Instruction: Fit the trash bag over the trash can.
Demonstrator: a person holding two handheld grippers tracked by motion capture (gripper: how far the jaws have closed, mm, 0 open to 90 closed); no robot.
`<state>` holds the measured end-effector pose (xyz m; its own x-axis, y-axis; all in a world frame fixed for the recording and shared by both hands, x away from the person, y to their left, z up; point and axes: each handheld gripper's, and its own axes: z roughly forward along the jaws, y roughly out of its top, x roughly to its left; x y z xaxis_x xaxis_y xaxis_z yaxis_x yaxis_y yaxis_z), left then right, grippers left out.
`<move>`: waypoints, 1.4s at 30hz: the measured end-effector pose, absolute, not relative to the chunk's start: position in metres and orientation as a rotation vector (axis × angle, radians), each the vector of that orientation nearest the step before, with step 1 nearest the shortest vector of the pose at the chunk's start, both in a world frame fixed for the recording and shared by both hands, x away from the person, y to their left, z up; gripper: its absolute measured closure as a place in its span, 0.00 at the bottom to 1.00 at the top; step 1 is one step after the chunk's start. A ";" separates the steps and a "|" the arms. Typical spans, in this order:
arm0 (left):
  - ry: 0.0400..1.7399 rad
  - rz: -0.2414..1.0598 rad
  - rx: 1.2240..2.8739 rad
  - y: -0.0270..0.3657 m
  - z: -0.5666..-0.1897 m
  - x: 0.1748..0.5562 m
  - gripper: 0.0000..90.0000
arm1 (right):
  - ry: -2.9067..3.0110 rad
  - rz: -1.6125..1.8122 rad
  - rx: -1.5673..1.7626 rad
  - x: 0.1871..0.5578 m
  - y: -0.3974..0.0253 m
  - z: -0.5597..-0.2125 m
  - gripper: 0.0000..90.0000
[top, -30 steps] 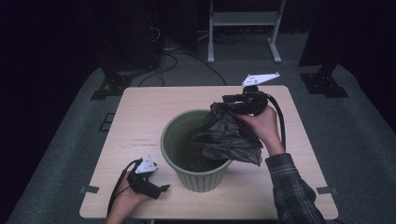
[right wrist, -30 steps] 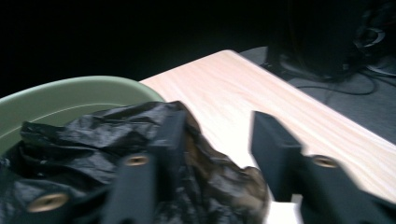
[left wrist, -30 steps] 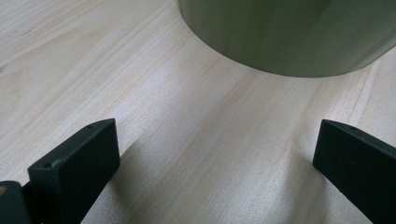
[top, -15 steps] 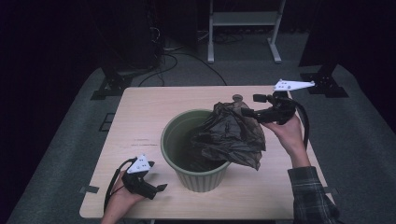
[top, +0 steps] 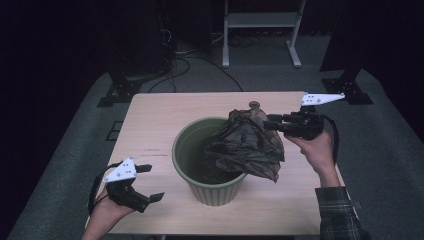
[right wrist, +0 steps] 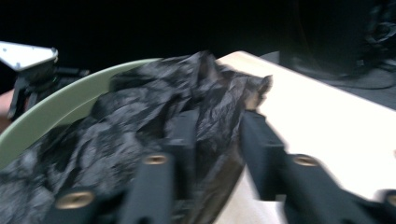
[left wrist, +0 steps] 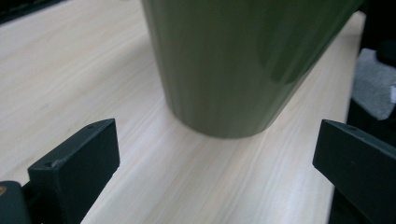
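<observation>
Bag [top: 247, 145] over bin rim [top: 181, 135]

- We see a green bin [top: 212, 190] standing upright near the middle of the table [top: 160, 112]. It is round and ribbed, widest at its rim and tapering to a narrower base. In the left gripper view its smooth green wall [left wrist: 233, 60] rises from the pale wood.
- We see a black bag [top: 245, 145], thin and crumpled, draped over the bin's right rim. Part of it hangs inside the bin and part spills down the outside on the right.
- We see the bag's upper edge bunched and lifted above the rim. In the right gripper view its wrinkled folds [right wrist: 154, 107] lie against the bin's pale green rim [right wrist: 60, 109].
</observation>
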<state>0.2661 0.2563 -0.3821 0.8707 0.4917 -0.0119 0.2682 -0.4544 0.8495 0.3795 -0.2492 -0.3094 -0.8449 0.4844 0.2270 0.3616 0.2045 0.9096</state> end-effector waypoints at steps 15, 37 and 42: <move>0.409 0.305 2.032 0.238 -0.324 0.266 0.00 | 2.463 1.746 0.643 0.377 -0.209 -0.304 1.00; 0.283 0.259 2.045 0.176 -0.282 0.315 0.03 | 2.501 1.808 0.489 0.374 -0.156 -0.289 1.00; 0.274 0.240 2.054 0.163 -0.282 0.325 0.05 | 2.492 1.837 0.465 0.374 -0.151 -0.286 1.00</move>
<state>0.3246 0.1633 -0.2820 0.9544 0.2934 0.0551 0.0929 -0.4671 0.8793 0.3741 -0.1513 -0.2856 -0.9559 0.2426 0.1656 0.2299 0.2671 0.9359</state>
